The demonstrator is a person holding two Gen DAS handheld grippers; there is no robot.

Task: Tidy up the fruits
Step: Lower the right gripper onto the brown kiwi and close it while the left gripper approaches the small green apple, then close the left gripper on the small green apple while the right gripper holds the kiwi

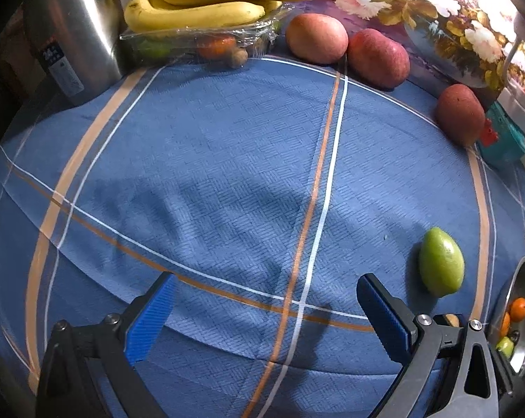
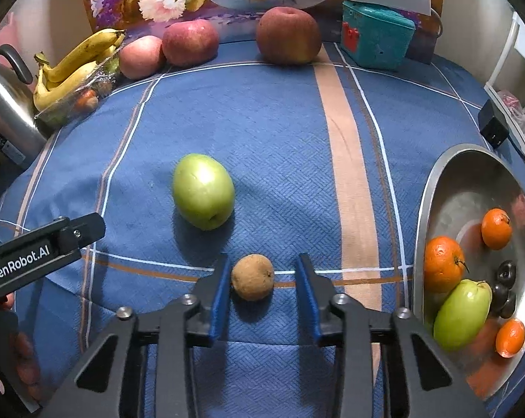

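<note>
while the left claw (image 1: 266, 299) is held wide apart over the blue cloth (image 1: 227, 160), a small brown fruit (image 2: 252, 277) is bracketed, not yet clamped, by the right claw (image 2: 262, 275).

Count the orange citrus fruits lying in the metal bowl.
3, seen from the right wrist: a large orange by the near rim of the metal bowl, one further in, one nearest the camera. Others may hide under the green fruit.

Both wrist views: steeply down, tablecloth (image 1: 227, 160)
</note>
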